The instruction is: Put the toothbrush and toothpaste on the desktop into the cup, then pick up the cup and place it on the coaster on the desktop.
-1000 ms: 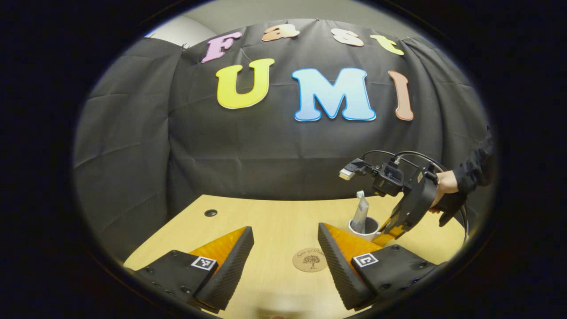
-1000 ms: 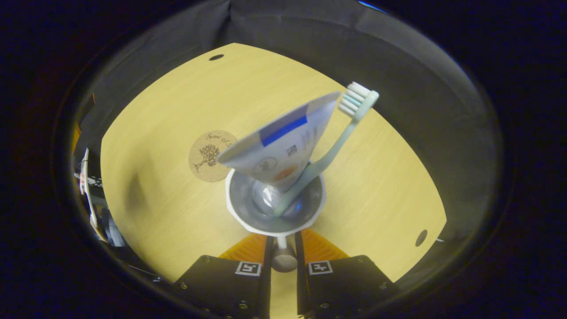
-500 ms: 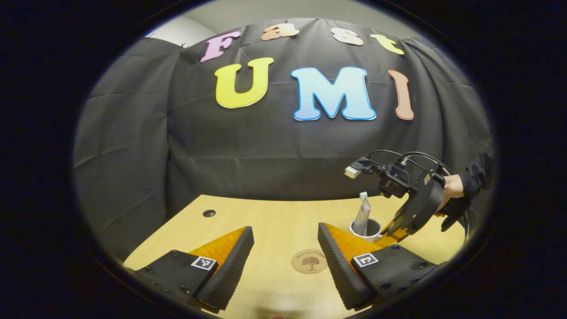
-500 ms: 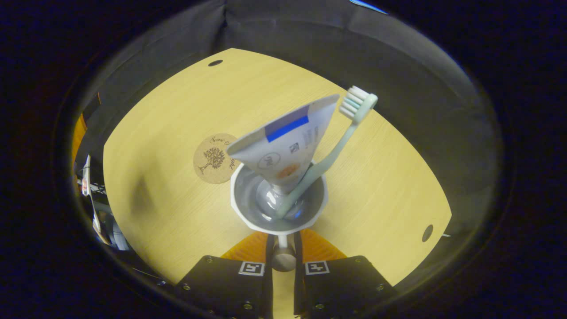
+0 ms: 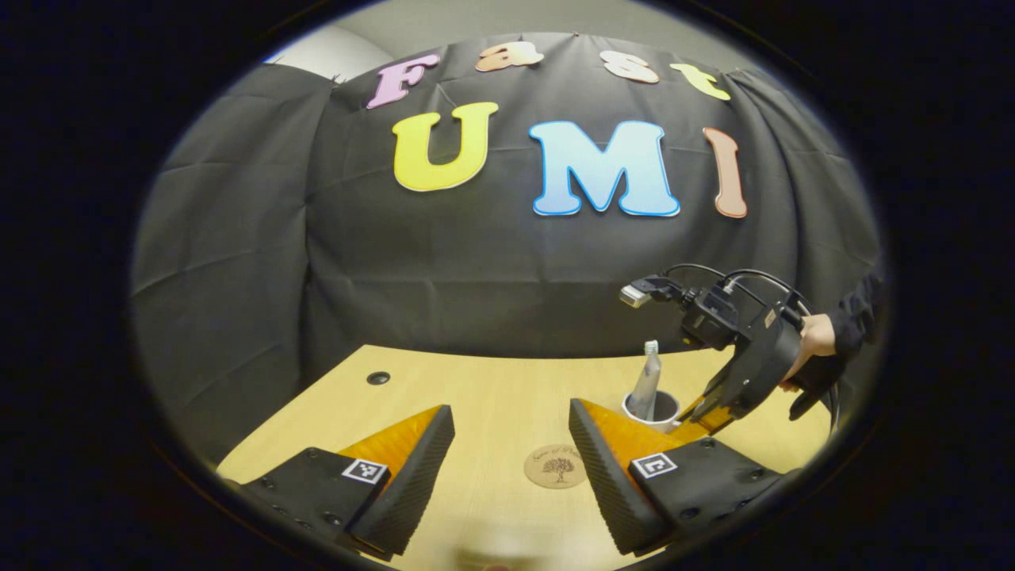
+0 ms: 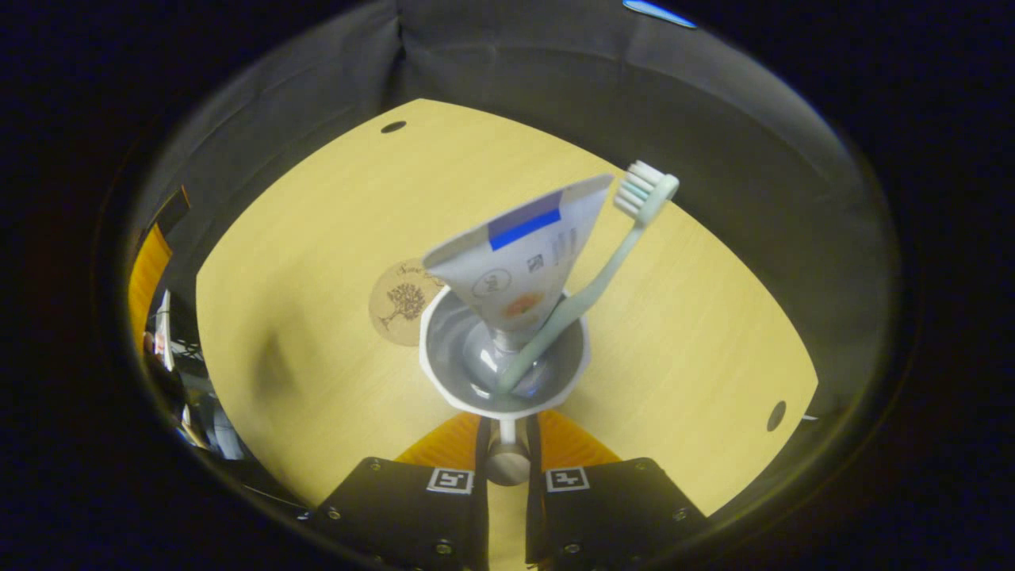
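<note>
Right gripper view has my right jaws (image 6: 507, 444) clamped on the cup's (image 6: 505, 365) handle, both fingers pressed against it from either side. Toothpaste (image 6: 519, 258) stands in the cup with its cap down and its flat end fanned upward, and the toothbrush (image 6: 591, 274) leans beside it, touching the tube, bristles at the top. Just beyond the cup's far-left rim lies the coaster (image 6: 399, 300), partly hidden by the cup, on the surface (image 6: 317, 254). I cannot tell whether the cup's base touches the surface or hangs above it. Left gripper view shows my left jaws (image 5: 511, 444) spread wide apart and holding nothing, low over the surface, with the coaster (image 5: 556, 466) seen between the fingers. Farther off to the right stands the cup (image 5: 652, 406) with the tube upright in it, gripped by my right gripper (image 5: 698, 412), my hand (image 5: 815, 346) behind it.
</note>
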Motion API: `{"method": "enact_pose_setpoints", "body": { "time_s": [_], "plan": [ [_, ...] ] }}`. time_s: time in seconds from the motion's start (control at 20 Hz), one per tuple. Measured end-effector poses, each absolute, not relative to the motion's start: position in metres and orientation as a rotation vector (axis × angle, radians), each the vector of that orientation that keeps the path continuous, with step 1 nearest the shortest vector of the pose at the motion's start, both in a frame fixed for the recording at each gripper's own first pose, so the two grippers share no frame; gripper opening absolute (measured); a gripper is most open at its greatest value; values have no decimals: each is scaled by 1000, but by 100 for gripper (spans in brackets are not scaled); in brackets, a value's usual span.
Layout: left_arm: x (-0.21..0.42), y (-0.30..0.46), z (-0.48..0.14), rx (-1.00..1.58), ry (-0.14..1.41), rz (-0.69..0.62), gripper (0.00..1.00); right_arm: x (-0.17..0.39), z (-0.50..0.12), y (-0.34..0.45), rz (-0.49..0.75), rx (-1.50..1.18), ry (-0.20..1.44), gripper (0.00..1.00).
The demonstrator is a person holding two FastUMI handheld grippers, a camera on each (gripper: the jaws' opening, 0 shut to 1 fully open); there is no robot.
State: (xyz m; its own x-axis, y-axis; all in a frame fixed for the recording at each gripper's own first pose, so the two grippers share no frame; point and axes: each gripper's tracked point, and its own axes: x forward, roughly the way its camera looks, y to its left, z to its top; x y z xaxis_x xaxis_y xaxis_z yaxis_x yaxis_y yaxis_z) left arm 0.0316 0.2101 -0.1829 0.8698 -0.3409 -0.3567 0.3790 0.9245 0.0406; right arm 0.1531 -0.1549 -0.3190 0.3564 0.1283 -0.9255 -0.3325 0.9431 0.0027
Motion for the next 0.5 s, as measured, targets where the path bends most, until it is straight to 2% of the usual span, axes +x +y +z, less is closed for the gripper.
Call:
{"method": "enact_pose_setpoints", "body": {
  "time_s": [0.5],
  "plan": [
    [30,230,-179,113,346,-352,96,164,-308,-98,368,-188,1134,18]
  ]
}}
